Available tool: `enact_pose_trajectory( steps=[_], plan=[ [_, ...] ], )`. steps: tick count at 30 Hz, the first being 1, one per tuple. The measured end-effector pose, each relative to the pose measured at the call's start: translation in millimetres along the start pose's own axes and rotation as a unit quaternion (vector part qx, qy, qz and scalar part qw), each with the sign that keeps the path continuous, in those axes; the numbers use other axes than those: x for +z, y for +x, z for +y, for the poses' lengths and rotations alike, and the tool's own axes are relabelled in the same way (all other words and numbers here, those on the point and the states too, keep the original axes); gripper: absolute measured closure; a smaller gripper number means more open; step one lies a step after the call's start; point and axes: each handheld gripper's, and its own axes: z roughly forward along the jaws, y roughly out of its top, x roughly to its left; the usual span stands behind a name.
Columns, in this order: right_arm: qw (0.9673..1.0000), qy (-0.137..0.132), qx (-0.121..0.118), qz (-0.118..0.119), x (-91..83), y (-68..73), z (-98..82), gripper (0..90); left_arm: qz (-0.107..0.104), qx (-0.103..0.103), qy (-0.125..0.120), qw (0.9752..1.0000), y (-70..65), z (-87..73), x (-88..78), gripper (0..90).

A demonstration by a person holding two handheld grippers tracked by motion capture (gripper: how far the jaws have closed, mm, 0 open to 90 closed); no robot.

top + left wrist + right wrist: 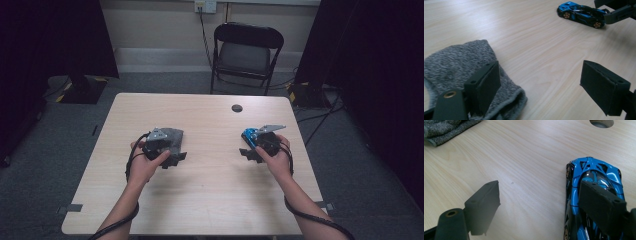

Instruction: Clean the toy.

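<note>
Right gripper view: the right claw (pixel 539 207) stands apart, blue toy car (pixel 591 195) under one jaw.

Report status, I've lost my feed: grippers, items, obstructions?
Left hand-held gripper open beside grey knit cloth. Right hand-held gripper open, one jaw over blue toy car. Nothing in the way.

One blue toy car (pixel 249 135) lies on the right half of the one wooden table (pixel 210 120), and one grey knitted cloth (pixel 173 136) on the left half. One round hole (pixel 237 108) sits near the table's far edge. One black folding chair (pixel 246 52) stands beyond it. Two grippers: left gripper (pixel 176 159), right gripper (pixel 250 154)
</note>
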Motion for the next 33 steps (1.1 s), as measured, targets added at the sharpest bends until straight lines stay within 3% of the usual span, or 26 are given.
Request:
enact_pose_trajectory(
  steps=[12, 17, 33],
  plan=[
    [0.9993, -0.005, -0.030, 0.020, -4.2, 19.6, -0.8, 16.8, -0.019, 0.011, 0.006, 0.9997, -15.2, -7.5, 0.9, 16.1],
    [0.9991, -0.003, -0.033, 0.028, -3.8, 25.2, -3.1, 16.8, -0.027, 0.024, 0.009, 0.9993, -24.4, -9.7, -0.6, 16.1],
    [0.9966, -0.003, -0.050, 0.066, -4.6, 53.9, -17.3, 16.8, -0.057, 0.029, 0.019, 0.9978, -45.8, -24.6, 5.6, 16.2]
  ],
)
